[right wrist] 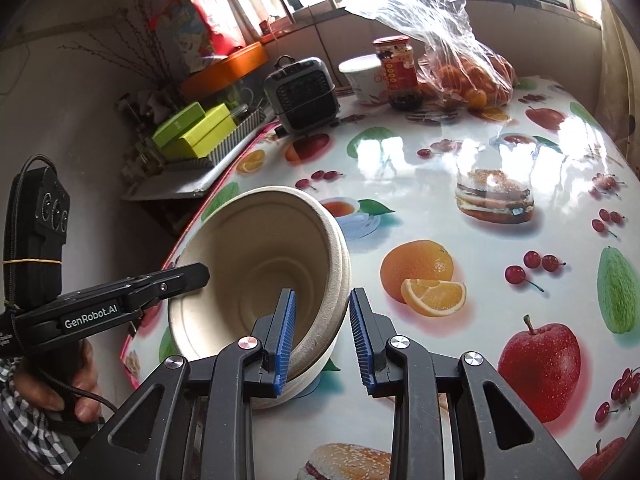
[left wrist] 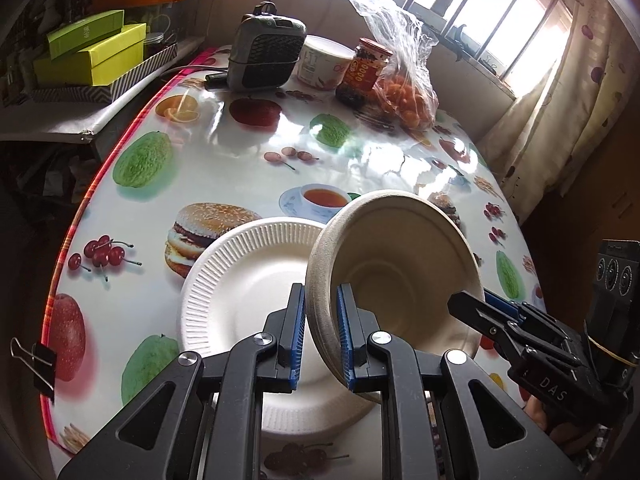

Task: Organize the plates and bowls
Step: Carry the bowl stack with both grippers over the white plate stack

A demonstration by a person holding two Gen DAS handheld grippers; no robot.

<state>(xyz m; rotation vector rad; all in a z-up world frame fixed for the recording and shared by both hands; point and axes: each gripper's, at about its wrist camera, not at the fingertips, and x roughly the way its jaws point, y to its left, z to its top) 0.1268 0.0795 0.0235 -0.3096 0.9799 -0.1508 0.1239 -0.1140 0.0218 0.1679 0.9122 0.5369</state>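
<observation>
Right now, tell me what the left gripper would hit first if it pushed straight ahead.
Likely the white paper plate on the table, just beyond the left gripper, which is already shut on the bowl; depth is uncertain.

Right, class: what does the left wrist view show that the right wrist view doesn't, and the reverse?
Only the left wrist view: the white plate on the table, and a binder clip at the table's edge.
Only the right wrist view: a hand and checked sleeve.
Both: the bowl gripped at opposite rims by the left gripper and right gripper, the jar, the bag of oranges.
</observation>
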